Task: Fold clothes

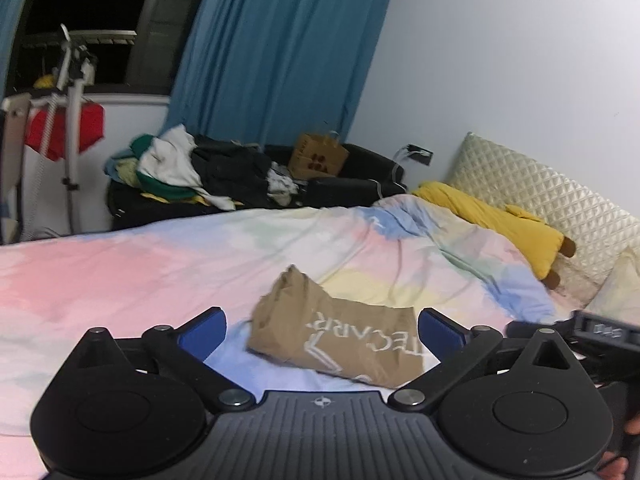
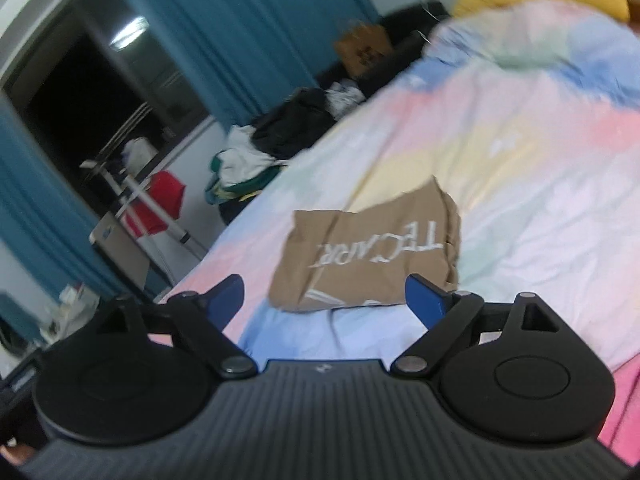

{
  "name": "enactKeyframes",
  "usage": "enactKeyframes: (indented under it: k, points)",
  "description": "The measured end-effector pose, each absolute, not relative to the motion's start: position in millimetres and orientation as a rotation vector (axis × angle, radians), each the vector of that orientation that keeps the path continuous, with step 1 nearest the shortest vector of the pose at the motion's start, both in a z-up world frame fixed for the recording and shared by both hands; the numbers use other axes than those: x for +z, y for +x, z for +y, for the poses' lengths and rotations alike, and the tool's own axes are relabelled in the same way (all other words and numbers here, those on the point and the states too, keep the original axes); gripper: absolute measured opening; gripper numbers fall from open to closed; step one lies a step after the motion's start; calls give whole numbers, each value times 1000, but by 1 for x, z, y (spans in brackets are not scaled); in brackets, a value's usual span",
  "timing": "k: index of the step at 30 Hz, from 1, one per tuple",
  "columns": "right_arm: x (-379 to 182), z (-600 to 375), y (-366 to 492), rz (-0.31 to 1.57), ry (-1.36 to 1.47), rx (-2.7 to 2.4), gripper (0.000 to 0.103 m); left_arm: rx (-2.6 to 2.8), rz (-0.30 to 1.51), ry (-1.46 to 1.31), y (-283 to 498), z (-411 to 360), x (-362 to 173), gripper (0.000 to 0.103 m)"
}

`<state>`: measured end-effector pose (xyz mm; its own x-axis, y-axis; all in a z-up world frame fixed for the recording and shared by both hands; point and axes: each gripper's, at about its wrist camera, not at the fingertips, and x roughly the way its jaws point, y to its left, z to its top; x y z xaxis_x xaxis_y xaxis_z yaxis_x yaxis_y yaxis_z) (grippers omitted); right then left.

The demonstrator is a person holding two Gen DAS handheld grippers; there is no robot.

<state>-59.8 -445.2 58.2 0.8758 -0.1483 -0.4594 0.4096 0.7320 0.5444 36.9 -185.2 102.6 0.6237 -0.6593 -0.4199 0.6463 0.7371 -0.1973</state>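
Observation:
A brown garment with white lettering (image 1: 340, 332) lies folded into a small bundle on the pastel bedspread (image 1: 120, 264). It also shows in the right wrist view (image 2: 372, 248). My left gripper (image 1: 322, 330) is open and empty, hovering just above and in front of the garment, its blue fingers (image 1: 204, 330) on either side of it. My right gripper (image 2: 324, 300) is open and empty, held above the near edge of the garment, tilted. Part of the right gripper shows at the right edge of the left wrist view (image 1: 600, 332).
A yellow plush toy (image 1: 500, 216) and a quilted pillow (image 1: 540, 188) lie at the head of the bed. Beyond the bed a dark sofa holds a heap of clothes (image 1: 192, 172) and a paper bag (image 1: 318, 156). A white stand (image 1: 72, 120) with a red cloth stands by the window.

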Motion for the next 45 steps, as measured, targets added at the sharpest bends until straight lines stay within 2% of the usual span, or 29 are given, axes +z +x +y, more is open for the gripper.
enactKeyframes:
  k: [7, 16, 29, 45]
  points:
    - [71, -383, -83, 343, 511, -317, 89, -711, 421, 36, -5, -158, 103, 103]
    - [42, -335, -82, 306, 303, -378, 89, -692, 380, 104, -23, -157, 71, 103]
    - [11, -316, -63, 349, 256, -435, 89, -650, 360, 109, -20, -123, 44, 103]
    - [1, -318, -62, 380, 290, -476, 89, -640, 365, 113, -19, -122, 36, 103]
